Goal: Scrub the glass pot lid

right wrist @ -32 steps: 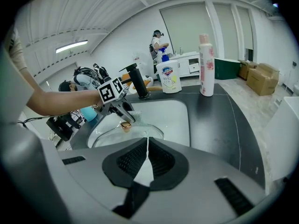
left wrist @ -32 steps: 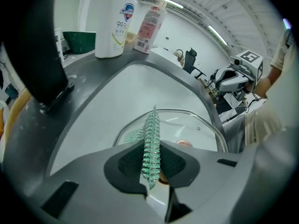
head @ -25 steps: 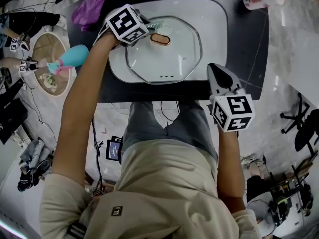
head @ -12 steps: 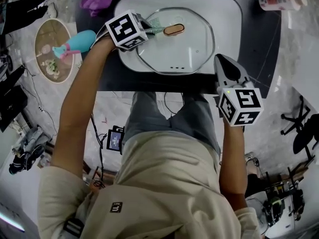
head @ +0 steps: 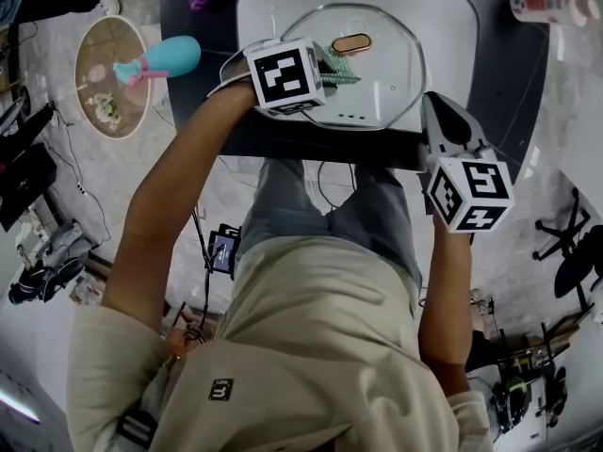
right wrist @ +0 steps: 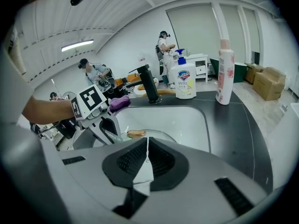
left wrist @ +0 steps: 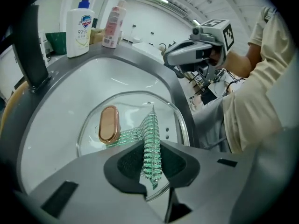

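Note:
The glass pot lid point(head: 382, 69) lies flat in the white sink point(head: 455, 26), its copper handle point(head: 351, 42) on top. My left gripper point(head: 327, 70) is over the lid's near left part, shut on a green bristly scrubber point(head: 339, 72) that rests on the glass just near of the handle. In the left gripper view the scrubber point(left wrist: 151, 143) stands on edge between the jaws, with the lid point(left wrist: 135, 107) and its handle point(left wrist: 108, 124) beyond. My right gripper point(head: 434, 104) hovers at the sink's near right rim, shut with nothing in it; its jaws point(right wrist: 146, 148) face the basin.
A black counter point(head: 513, 73) surrounds the sink. Behind it stand a black faucet point(right wrist: 149, 84), a white soap pump bottle point(right wrist: 184, 80) and a pink bottle point(right wrist: 225, 71). A purple cloth point(right wrist: 119, 102) lies at the far left. Two people stand far back in the room.
My left gripper has carried the scrubber across the lid, from its far left edge beside the handle to the near side of the handle. The right gripper has stayed by the sink's rim.

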